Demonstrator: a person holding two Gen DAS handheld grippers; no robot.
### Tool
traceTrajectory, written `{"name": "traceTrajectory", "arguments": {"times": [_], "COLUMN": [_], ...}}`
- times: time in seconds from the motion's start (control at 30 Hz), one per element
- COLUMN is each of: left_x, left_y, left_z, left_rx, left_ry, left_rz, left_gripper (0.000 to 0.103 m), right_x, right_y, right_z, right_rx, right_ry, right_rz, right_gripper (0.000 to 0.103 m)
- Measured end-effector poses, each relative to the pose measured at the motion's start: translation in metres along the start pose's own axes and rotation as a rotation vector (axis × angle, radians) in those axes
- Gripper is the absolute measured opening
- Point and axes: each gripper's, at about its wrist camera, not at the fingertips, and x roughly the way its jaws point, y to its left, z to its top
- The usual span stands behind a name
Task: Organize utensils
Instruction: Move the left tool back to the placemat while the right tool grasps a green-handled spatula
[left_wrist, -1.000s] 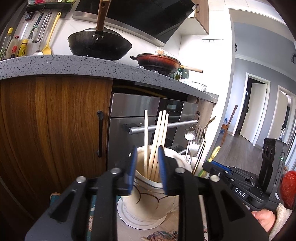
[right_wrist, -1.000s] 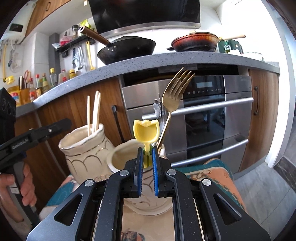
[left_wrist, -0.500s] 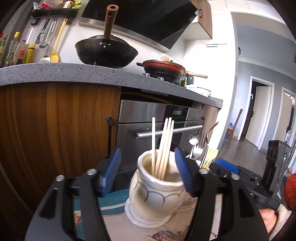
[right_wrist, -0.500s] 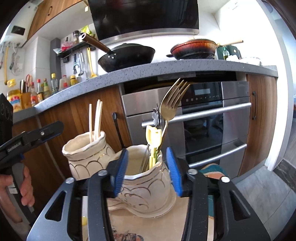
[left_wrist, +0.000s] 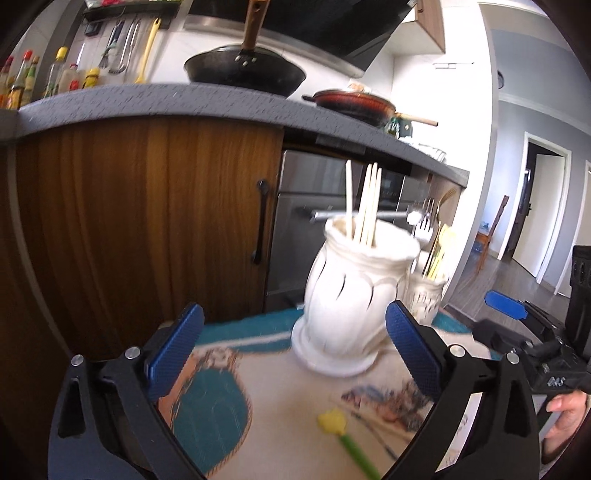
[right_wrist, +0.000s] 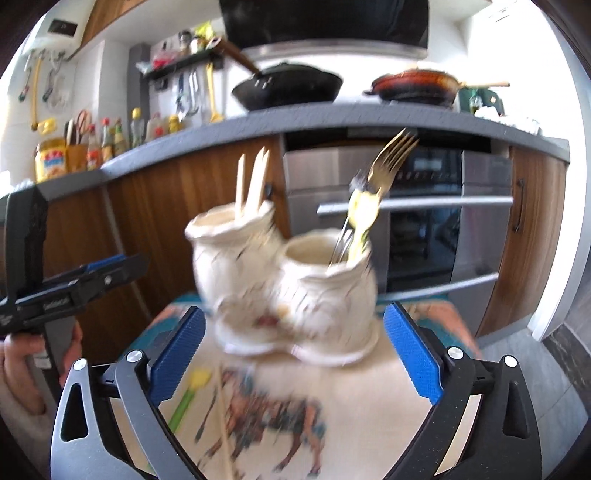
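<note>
both grippers, left gripper (left_wrist: 293, 347) & right gripper (right_wrist: 293, 349), hang w/ jaws spread wide, holding nothing. looks like between picks: next is prob the yellow-green spoon (right_wrist: 188, 395) lying on the mat (right_wrist: 369, 406) w/ a loose stick (right_wrist: 223, 417) beside it. 2 jars: left jar (right_wrist: 229, 258) w/ approx 4 chopsticks (left_wrist: 364, 205), right jar (right_wrist: 328, 291) w/ forks (right_wrist: 388, 162), spoons.

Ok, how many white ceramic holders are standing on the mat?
2: the white ceramic holder with chopsticks on the left, and the white ceramic holder with forks touching its right side. Both grippers are open, holding nothing.
</note>
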Motion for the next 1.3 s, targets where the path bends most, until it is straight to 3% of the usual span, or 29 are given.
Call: {"name": "traceTrajectory", "arguments": {"times": [0.3,0.6,0.77,1.03,1.2,1.3], "left_x": [-0.016,-0.012,-0.005,-0.003,-0.001,-0.001], "left_y": [0.006,0.019,0.025,0.030,0.030,0.029], "left_z": [-0.027,-0.030,-0.030,-0.030,-0.031,-0.032], "left_rx": [-0.002,-0.039,-0.068,-0.072,-0.064,-0.057], "left_ry": [0.056,0.070,0.093,0.093,0.105,0.111], "left_rz": [0.038,0.066,0.069,0.066,0.066,0.067], "left_gripper": [0.097,0.097,0.097,0.097,0.097,0.097], "right_x": [-0.004,0.025,0.042,0.071,0.072,0.061], "right_y": [0.056,0.100,0.110,0.117,0.110,0.100], "right_z": [-0.034,-0.057,-0.060,-0.061,-0.062,-0.060], "right_rx": [-0.045,-0.143,-0.166,-0.180,-0.146,-0.108], "right_ry": [0.191,0.363,0.416,0.485,0.478,0.440], "right_rz": [0.089,0.066,0.048,0.028,0.036,0.036], "right_gripper": [0.098,0.095,0.060,0.023,0.011,0.010]}}
